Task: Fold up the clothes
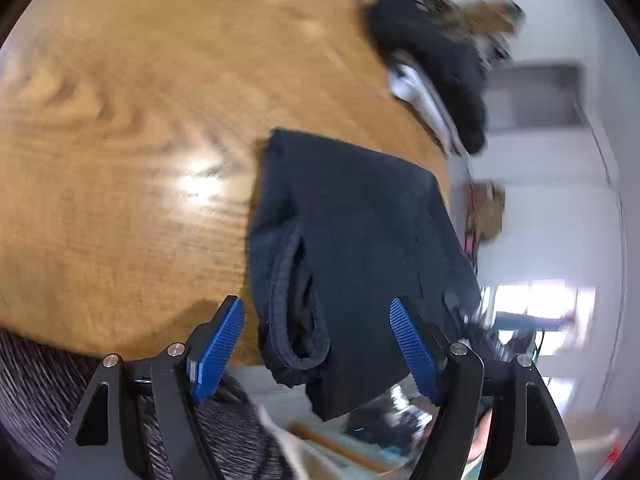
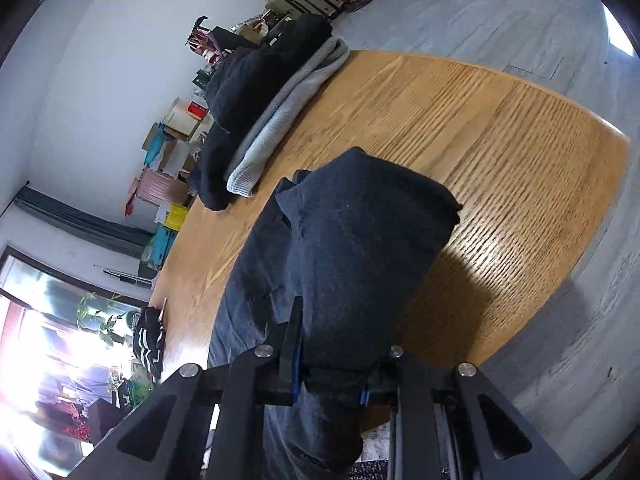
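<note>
Jaws first: our left gripper (image 1: 316,348) stands wide, blue pads (image 1: 218,350) touching nothing, while our right gripper (image 2: 332,376) is clamped on a bunched fold of the dark navy garment (image 2: 344,248).

We count one garment being worked, two grippers, and one stack of folded clothes (image 2: 256,120) with what looks like two black pieces and one grey knit (image 2: 288,108). In the right wrist view the navy piece sits in the lower middle, lying on the wooden table (image 2: 500,140); its long axis runs from the jaws at the bottom up toward the centre. In the left wrist view the garment (image 1: 360,232) runs from frame centre down to the bottom edge, overhanging the table's rim, with a ribbed hem loop at lower centre.

Left view is motion-blurred, so the pile at the upper right is mush. Right pads are mostly buried in cloth. Striped grey fabric at the lower left of the left view is cut off; we can't tell what it is.
</note>
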Motion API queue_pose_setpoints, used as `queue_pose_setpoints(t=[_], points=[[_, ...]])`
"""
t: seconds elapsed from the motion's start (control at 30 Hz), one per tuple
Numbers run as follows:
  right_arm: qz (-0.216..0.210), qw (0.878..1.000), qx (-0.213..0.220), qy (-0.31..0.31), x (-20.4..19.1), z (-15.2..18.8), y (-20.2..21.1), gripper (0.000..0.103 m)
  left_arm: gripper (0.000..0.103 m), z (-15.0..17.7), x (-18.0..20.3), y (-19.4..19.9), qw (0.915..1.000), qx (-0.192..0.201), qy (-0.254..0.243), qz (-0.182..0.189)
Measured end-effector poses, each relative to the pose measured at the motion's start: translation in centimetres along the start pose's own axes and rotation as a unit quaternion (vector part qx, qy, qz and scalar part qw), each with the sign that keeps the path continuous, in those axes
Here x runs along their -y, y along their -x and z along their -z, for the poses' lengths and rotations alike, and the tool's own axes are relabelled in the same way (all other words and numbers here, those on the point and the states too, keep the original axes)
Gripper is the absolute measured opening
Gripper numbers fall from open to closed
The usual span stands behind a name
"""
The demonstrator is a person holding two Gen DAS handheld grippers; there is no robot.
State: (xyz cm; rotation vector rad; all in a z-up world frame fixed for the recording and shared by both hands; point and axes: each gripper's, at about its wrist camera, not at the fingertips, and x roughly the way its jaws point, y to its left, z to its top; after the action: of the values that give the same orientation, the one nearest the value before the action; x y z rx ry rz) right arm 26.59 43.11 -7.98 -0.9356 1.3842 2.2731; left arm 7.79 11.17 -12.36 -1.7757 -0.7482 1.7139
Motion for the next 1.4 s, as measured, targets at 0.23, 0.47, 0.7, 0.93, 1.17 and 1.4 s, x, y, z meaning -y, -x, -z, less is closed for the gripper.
queue_pose_setpoints(t=[0.23,0.47,0.7,0.93,1.17,1.4], points=[[-0.004,1.000,-0.001,0.020,-0.6,-0.2,0.0,0.024,0.076,0.2,2.5,-2.5,0.9993,-0.005,-0.020,-0.031],[-0.014,0.999,-0.002,0.030,-0.8,-1.1,-0.2,0.024,0.041,-0.2,5.2,-5.0,0.9954,-0.002,-0.077,-0.057],[-0.022,0.999,0.002,0.038,-1.6,-2.2,-0.1,0.024,0.057,-0.8,3.7,-4.1,0.9967,-0.012,-0.055,-0.059],[0.010,0.999,0.002,0.034,-0.4,-1.1,0.2,0.024,0.076,0.0,2.5,-1.4,0.9976,0.016,-0.044,-0.052],[0.055,0.996,-0.009,0.064,0.2,2.4,0.8,0.024,0.076,1.4,2.2,-1.5,0.9971,0.005,-0.057,-0.050],[0.047,0.998,-0.011,0.049,1.3,2.4,1.9,0.040,0.076,1.5,4.0,0.7,0.9935,0.036,-0.098,-0.046]])
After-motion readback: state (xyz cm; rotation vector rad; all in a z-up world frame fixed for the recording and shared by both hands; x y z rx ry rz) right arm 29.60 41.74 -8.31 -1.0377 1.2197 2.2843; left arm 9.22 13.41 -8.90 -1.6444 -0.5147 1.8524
